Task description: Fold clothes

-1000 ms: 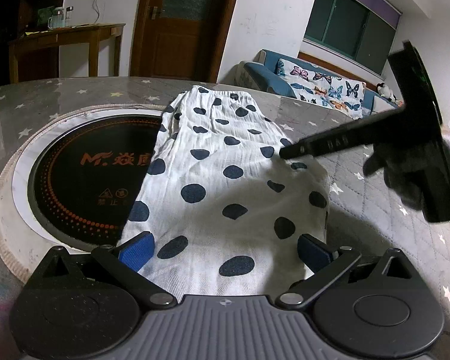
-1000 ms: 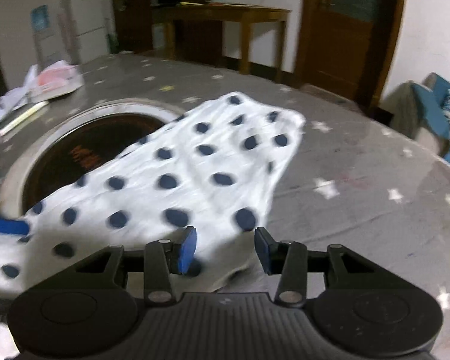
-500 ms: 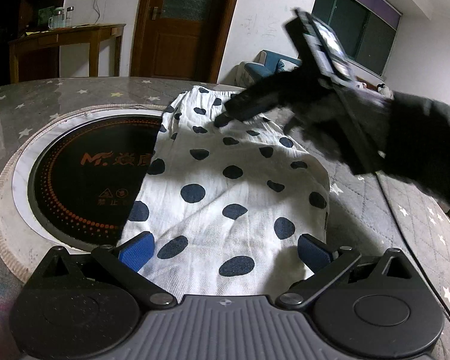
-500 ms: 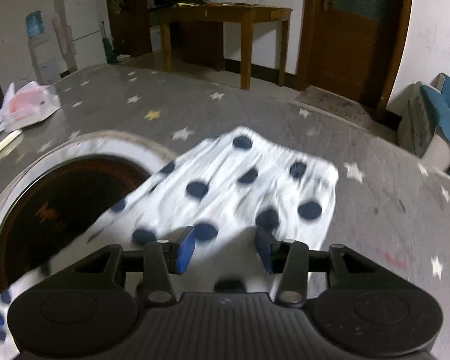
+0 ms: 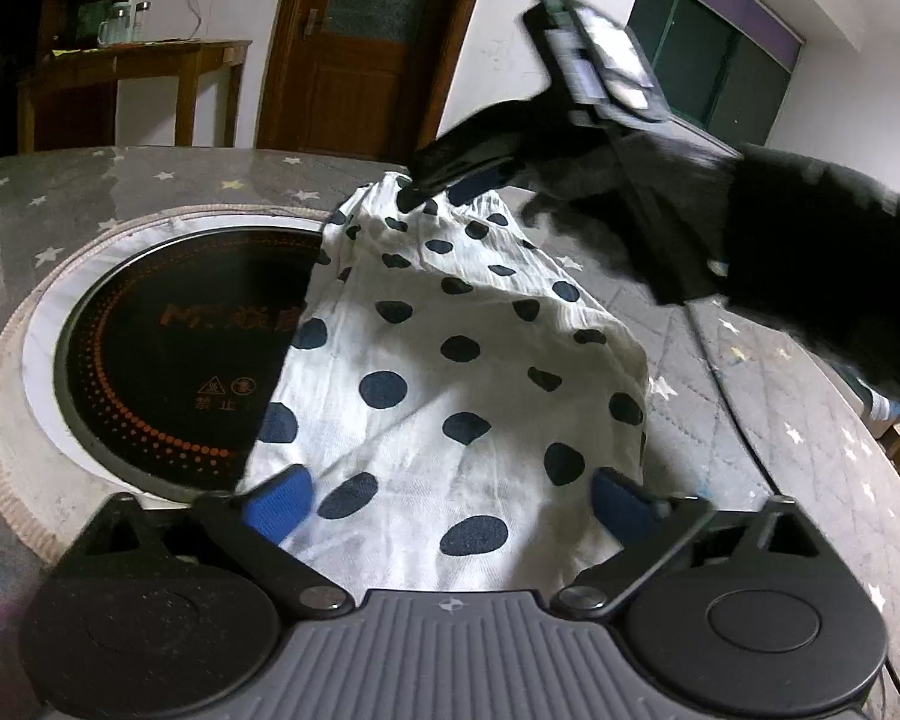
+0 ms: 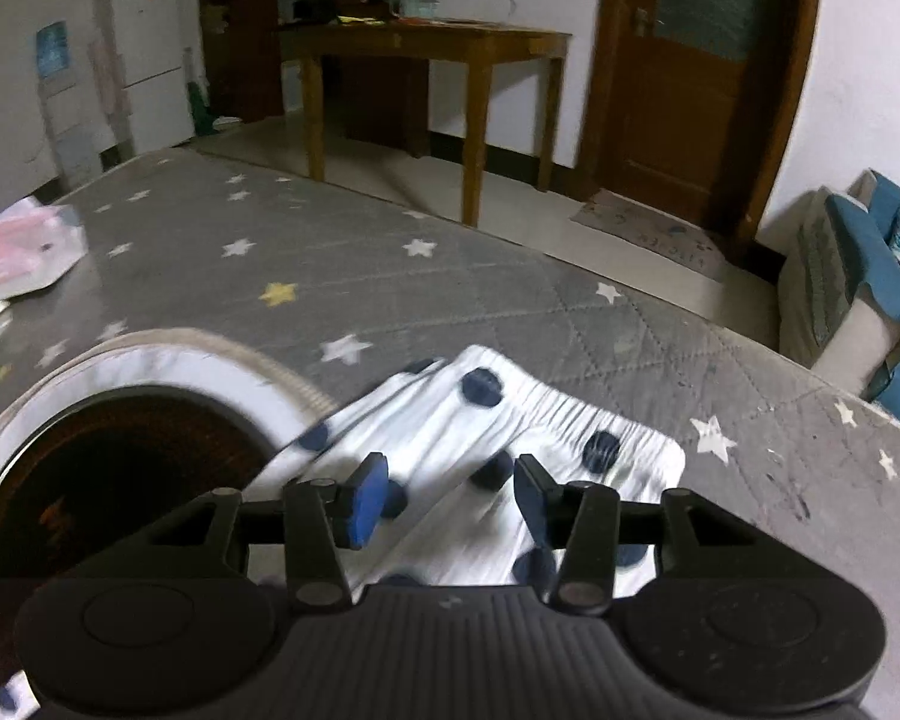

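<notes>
Grey star-print table [image 6: 426, 276], polka-dot garment [image 5: 450, 372], inset round cooktop [image 5: 174, 348]

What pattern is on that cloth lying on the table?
White fabric with dark navy polka dots, clearest in the left wrist view.

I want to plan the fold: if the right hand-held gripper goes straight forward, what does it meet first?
Probably the polka-dot garment: its gathered far edge lies just ahead of the open right hand-held gripper. Beyond it is only star-patterned tabletop. Depth is uncertain.

Dim indoor light; fisheye bending and dark corners at the edges; motion blur smears the polka-dot garment [image 6: 510, 450] at 6 o'clock.
</notes>
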{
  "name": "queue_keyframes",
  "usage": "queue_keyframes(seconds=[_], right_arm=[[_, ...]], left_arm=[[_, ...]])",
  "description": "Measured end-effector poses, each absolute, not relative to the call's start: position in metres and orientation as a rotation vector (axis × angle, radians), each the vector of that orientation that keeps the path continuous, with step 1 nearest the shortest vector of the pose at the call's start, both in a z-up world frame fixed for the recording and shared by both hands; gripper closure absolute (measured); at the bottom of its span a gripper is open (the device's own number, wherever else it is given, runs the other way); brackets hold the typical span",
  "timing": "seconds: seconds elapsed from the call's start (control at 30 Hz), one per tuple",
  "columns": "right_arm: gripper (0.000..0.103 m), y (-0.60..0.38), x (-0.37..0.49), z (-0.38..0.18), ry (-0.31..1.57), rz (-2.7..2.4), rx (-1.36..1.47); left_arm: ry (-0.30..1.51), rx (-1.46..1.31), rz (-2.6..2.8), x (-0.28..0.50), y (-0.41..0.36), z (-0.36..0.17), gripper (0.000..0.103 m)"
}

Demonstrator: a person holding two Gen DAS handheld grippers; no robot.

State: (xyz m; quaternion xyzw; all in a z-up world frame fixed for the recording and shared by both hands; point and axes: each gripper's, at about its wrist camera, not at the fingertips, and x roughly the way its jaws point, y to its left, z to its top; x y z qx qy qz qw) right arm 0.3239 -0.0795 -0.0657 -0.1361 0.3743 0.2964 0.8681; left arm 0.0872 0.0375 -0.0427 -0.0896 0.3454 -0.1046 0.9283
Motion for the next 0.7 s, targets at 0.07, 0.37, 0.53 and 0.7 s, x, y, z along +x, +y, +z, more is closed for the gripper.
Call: queue_keyframes(seconds=[0.07, 0.37, 0.53, 0.7], right_arm=[[0.056, -0.085, 0.308, -0.061, 0.782, 0.644, -0.289], [0.055, -0.107, 0.236, -0.043, 0.782, 0.756, -0.303], [0.055, -0.116, 0.200, -0.050, 0.805, 0.831, -0.283], [0.054, -0.124, 0.158, -0.050, 0.789, 0.899, -0.270]], left_arm=[[0.709, -0.178, -0.219, 0.084, 0.037, -0.038, 0.023], [0.690, -0.148, -0.269, 0.046, 0.028, -0.013, 0.035], [0.714, -0.155, -0.241, 0.038, 0.030, -0.015, 0.035], [0.735, -0.197, -0.217, 0.028, 0.045, -0.020, 0.034]])
